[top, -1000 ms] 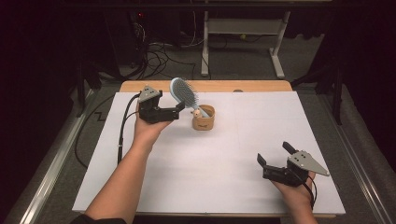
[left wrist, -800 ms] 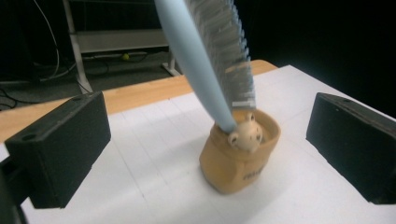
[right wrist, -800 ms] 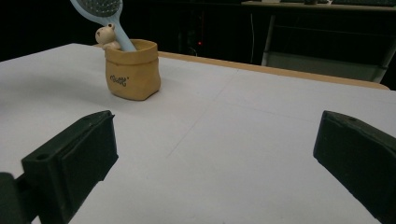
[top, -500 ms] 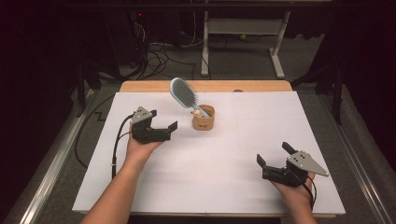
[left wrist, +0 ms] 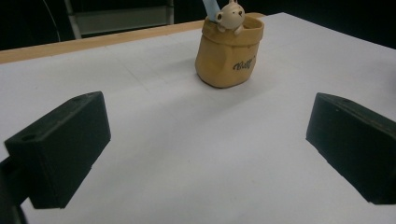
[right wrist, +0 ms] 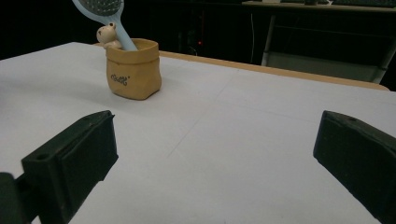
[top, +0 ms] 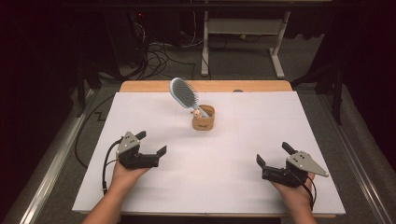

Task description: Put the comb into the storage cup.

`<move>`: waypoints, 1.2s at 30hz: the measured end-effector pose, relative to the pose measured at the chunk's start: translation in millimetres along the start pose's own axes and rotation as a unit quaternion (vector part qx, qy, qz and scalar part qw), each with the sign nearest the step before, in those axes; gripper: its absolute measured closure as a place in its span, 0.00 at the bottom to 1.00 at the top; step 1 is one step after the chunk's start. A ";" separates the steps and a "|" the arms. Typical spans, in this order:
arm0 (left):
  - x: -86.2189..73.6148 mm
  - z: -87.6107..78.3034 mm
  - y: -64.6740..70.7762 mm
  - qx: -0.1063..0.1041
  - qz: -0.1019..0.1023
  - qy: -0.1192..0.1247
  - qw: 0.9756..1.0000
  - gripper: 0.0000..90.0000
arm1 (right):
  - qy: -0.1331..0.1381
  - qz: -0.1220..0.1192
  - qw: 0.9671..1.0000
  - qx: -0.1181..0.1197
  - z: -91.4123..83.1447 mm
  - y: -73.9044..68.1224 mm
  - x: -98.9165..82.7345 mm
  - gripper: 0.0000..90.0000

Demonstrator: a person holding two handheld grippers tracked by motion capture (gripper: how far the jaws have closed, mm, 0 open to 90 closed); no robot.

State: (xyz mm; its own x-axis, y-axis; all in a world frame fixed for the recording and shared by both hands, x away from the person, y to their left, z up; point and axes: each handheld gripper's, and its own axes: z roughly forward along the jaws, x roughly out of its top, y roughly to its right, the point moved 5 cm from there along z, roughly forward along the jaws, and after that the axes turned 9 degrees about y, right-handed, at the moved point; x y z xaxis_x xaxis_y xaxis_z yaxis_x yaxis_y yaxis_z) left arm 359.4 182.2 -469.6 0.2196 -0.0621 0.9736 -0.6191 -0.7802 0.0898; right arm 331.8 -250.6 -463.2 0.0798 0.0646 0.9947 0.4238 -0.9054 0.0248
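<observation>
Resting low on the white table [top: 233,140], both forearms come in from the bottom edge of the high view, each hand wrapped around its tool from beneath. The left hand-held gripper [top: 152,145] sits in the lower left of that frame, its jaws spread wide and empty, pointing toward the upper right; a black cable [top: 106,163] loops off its back end beside the wrist. The right hand-held gripper [top: 272,157] lies in the lower right, jaws likewise apart and holding nothing, pointing toward the upper left, with its grey three-cornered plate turned toward the right edge. Well apart from both, at the upper middle of the frame, a small tan pouch-shaped holder [top: 203,118] stands upright on the table, and a pale blue hairbrush [top: 183,92] leans out of it toward the upper left, handle down in the holder and bristled head up. The left gripper view brings the holder [left wrist: 229,49] close at the top centre and shows what the high view leaves too small: a little cream bear figure [left wrist: 230,15] perched on the rim and dark script on the front, while just the blue handle of the brush enters at the top edge. The right gripper view places the holder [right wrist: 133,69] at upper left, with the bristled brush head [right wrist: 100,8] cut by the top edge.
</observation>
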 end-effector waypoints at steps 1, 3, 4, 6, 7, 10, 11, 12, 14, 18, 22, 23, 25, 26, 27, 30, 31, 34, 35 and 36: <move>0.0 0.0 0.0 0.000 0.000 0.000 1.000 0.00 | 0.000 0.000 1.000 0.000 0.0 0.0 0.0 0.00; 1.5 -17.9 -2.2 0.007 0.004 0.021 1.000 0.00 | -0.001 0.000 1.000 0.001 0.0 -0.7 -0.4 0.00; 1.5 -17.9 -2.2 0.007 0.004 0.021 1.000 0.00 | -0.001 0.000 1.000 0.001 0.0 -0.7 -0.4 0.00; 1.5 -35.2 -6.1 0.012 -0.005 0.045 0.999 0.00 | -0.004 -0.001 1.000 0.001 0.4 -0.9 -1.9 0.00; 1.3 -39.3 -7.3 0.012 -0.008 0.047 0.999 0.00 | -0.006 -0.001 1.000 0.000 0.2 -1.0 -2.5 0.00; 1.9 -49.4 -9.2 0.014 -0.007 0.056 0.998 0.00 | -0.008 -0.001 1.000 -0.001 -1.8 -2.0 -3.2 0.00; 1.7 -51.5 -8.8 0.012 -0.011 0.059 0.998 0.00 | -0.008 -0.001 1.000 -0.001 -2.9 -2.6 -2.9 0.00; 0.9 -53.3 -7.6 0.005 -0.013 0.059 0.998 0.00 | -0.006 -0.003 1.000 -0.001 -4.1 -2.7 -2.5 0.00; -1.4 -54.3 -2.6 -0.007 -0.010 0.057 0.998 0.00 | -0.006 0.001 1.000 -0.001 -7.4 -3.5 -1.6 0.00; -5.5 -47.6 8.8 -0.022 0.013 0.046 0.999 0.00 | -0.009 0.004 1.000 -0.003 -13.8 -4.4 -3.6 0.00; -8.3 -43.0 12.7 -0.029 0.026 0.036 0.999 0.00 | -0.010 0.007 1.000 -0.006 -15.1 -3.6 -4.9 0.00; -8.5 -42.9 13.0 -0.030 0.024 0.037 0.999 0.00 | -0.011 0.008 1.000 -0.007 -15.4 -3.4 -5.1 0.00; -7.6 -43.1 13.3 -0.031 0.019 0.040 0.999 0.00 | -0.010 0.012 1.000 -0.007 -17.2 -2.9 -5.1 0.00; -7.1 -43.6 13.2 -0.030 0.019 0.041 0.999 0.00 | -0.008 0.012 1.000 -0.008 -18.5 -2.6 -4.7 0.00; -6.8 -43.8 13.4 -0.029 0.018 0.043 0.998 0.00 | -0.007 0.014 1.000 -0.008 -19.5 -2.6 -4.4 0.00; -7.1 -43.3 14.9 -0.032 0.017 0.042 0.998 0.00 | -0.002 0.014 1.000 -0.006 -21.2 -1.6 -3.5 0.00; -7.4 -42.7 15.9 -0.033 0.018 0.041 0.998 0.00 | -0.001 0.017 1.000 -0.005 -20.8 -1.3 -3.1 0.00; -7.9 -40.7 18.7 -0.036 0.020 0.037 0.998 0.00 | -0.001 0.016 1.000 -0.002 -18.9 -0.3 -3.3 0.00; -7.9 -40.4 19.2 -0.036 0.021 0.037 0.998 0.00 | -0.001 0.016 1.000 -0.002 -18.2 -0.1 -3.7 0.00; -7.9 -40.4 19.2 -0.036 0.021 0.037 0.998 0.00 | -0.001 0.016 1.000 -0.001 -17.4 0.2 -4.1 0.00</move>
State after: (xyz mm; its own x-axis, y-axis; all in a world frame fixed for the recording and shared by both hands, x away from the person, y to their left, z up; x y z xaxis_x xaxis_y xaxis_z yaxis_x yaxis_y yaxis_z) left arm 315.3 192.9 -467.1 0.1387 -0.0457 0.9893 -0.6793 -0.7312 0.0615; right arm 315.8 -258.4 -465.6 0.0956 0.0370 0.9947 0.4187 -0.9081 -0.0065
